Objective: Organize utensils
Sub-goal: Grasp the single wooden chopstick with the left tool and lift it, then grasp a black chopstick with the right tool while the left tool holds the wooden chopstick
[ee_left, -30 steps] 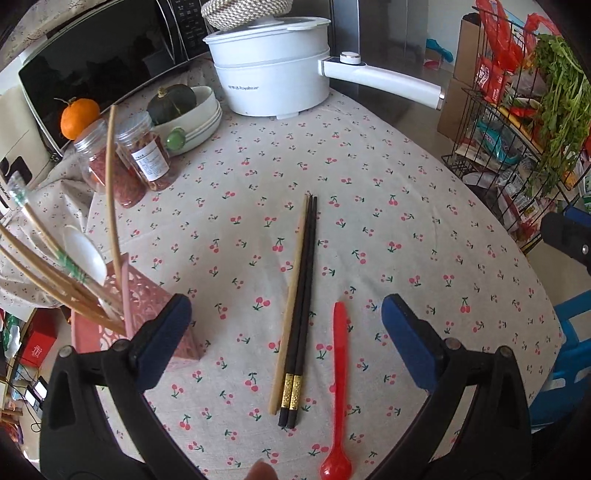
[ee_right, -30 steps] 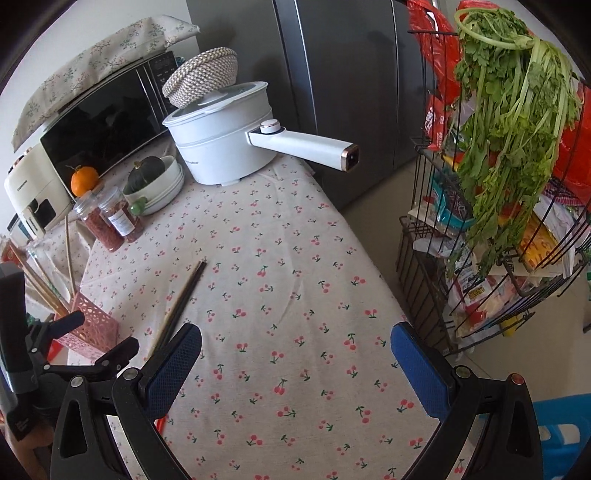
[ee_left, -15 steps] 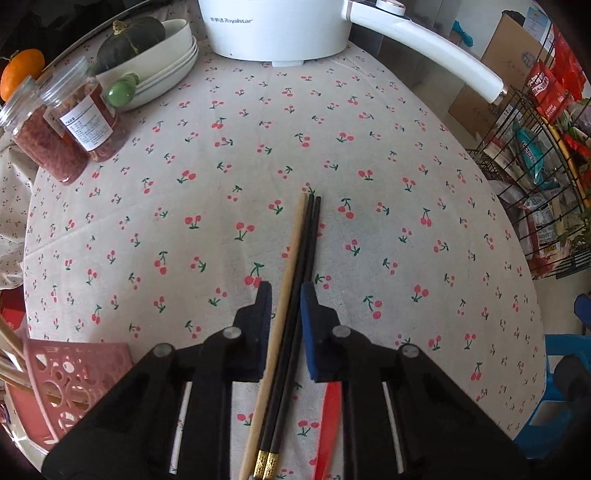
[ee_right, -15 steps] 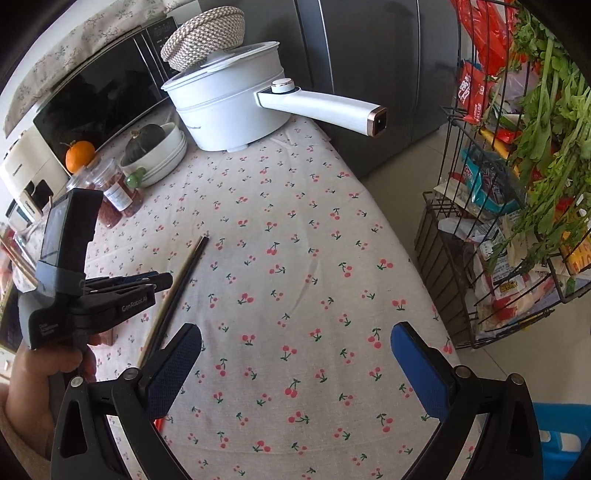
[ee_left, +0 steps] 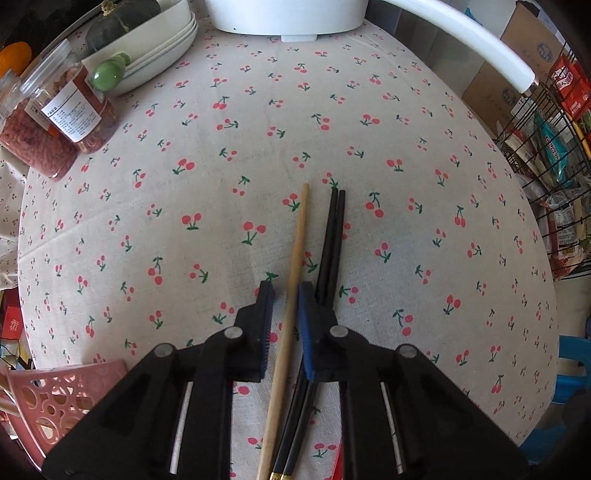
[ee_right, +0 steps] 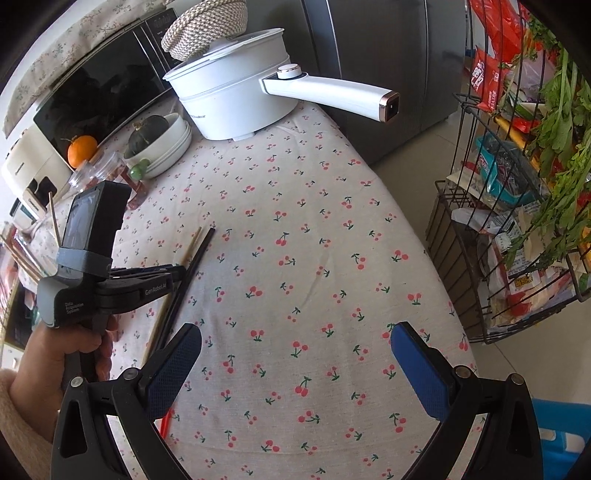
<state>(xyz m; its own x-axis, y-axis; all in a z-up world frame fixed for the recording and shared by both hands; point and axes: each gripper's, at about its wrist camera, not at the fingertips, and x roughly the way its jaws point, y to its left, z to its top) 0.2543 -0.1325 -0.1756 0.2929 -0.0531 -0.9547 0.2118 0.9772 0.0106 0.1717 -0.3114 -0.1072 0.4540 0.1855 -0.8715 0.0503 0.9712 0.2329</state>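
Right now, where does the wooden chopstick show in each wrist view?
Left wrist: wooden chopstick runs up the lower centre, between the left gripper pads.
Right wrist: at mid-left, beside the black chopsticks, passing behind the left gripper.
Shared landmark: white pot at the table's far end.

Left tool [ee_left: 284, 306] points steeply down at the bench, jaws drawn in close, pads flanking the wooden chopstick [ee_left: 295, 258]; I can't confirm pad contact. My left hand [ee_right: 55, 347] wraps its grip, cream sleeve at the wrist. Right tool [ee_right: 295, 354] hangs above the bench, jaws spread wide, nothing between the pads.
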